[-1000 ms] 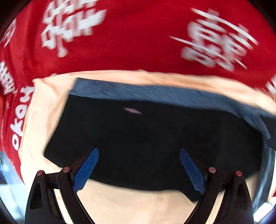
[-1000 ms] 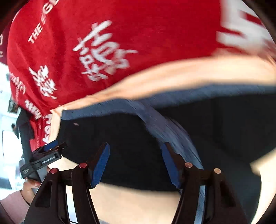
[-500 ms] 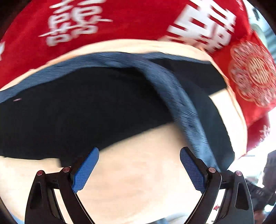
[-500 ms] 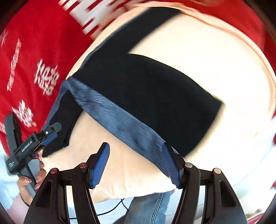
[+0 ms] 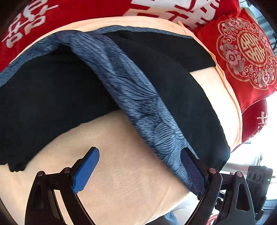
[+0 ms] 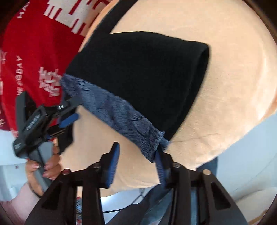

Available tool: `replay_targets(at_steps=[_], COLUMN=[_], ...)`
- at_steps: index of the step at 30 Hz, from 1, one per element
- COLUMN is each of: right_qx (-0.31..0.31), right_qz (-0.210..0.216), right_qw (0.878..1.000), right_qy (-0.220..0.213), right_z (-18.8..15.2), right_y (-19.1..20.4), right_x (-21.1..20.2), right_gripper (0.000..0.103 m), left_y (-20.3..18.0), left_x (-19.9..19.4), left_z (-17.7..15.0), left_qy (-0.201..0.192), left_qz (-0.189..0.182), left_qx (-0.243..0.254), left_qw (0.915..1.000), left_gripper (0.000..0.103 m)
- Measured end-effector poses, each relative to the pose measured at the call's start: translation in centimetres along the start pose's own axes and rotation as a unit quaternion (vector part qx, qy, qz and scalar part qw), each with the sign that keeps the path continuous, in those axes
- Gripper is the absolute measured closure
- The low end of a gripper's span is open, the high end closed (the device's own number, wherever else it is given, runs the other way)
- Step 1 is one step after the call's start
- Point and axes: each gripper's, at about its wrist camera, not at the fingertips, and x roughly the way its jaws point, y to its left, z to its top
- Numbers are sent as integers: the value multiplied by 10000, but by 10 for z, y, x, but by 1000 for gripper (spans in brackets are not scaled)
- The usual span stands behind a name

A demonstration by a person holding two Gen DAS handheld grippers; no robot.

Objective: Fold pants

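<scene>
Black fabric made up most of the pants (image 5: 52, 97), which lay spread over a round peach cushion (image 5: 131, 174), with a crinkled blue-grey waistband (image 5: 124, 83) running diagonally across them toward the near edge. In the right wrist view the pants (image 6: 147, 72) showed as a folded dark wedge on the cushion (image 6: 233, 83), the waistband (image 6: 124, 117) along its near side. No container was in sight.

Beyond the cushion's far edge lay a red cloth with white lettering (image 5: 83, 12), and to the far right a red embroidered pillow (image 5: 245, 50) rested against the cushion's rim. Bright daylight washed out the room at the near right.

The left gripper (image 5: 140, 169) stood wide apart over bare cushion; its right pad (image 5: 192, 169) sat just beside the waistband's near end, and whether it touched I could not tell. In the right wrist view that same tool (image 6: 43, 121) was gripped by a hand (image 6: 45, 166) at the cushion's left.

The right gripper (image 6: 136, 161) was narrowing, its jaws closing; the waistband's corner lay against its right pad (image 6: 159, 166), while the left pad (image 6: 112, 161) stood clear of the cloth.
</scene>
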Motion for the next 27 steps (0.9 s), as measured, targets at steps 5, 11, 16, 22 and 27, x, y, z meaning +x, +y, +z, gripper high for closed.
replay_targets(at_steps=[5, 11, 16, 22, 27], right_qx=[-294, -149, -386, -663, -969], right_qz=[215, 463, 768, 1135, 1276], right_qw=[9985, 9969, 9944, 9902, 9868], right_qy=[397, 622, 613, 478, 244], right_z=[8, 27, 53, 106, 171], right_y=[2, 4, 30, 64, 90], right_x=[10, 2, -18, -42, -63], right_gripper=[72, 100, 100, 100, 100], left_y=[-9, -5, -13, -33, -41], left_x=[9, 13, -2, -27, -42], left_z=[2, 12, 22, 55, 98], left_qy=[81, 340, 132, -208, -569], left_qz=[36, -607, -753, -808, -823], left_qx=[-16, -457, -634, -647, -696], left_qw=[10000, 9965, 9951, 9944, 9925], left_gripper=[17, 93, 93, 93, 93])
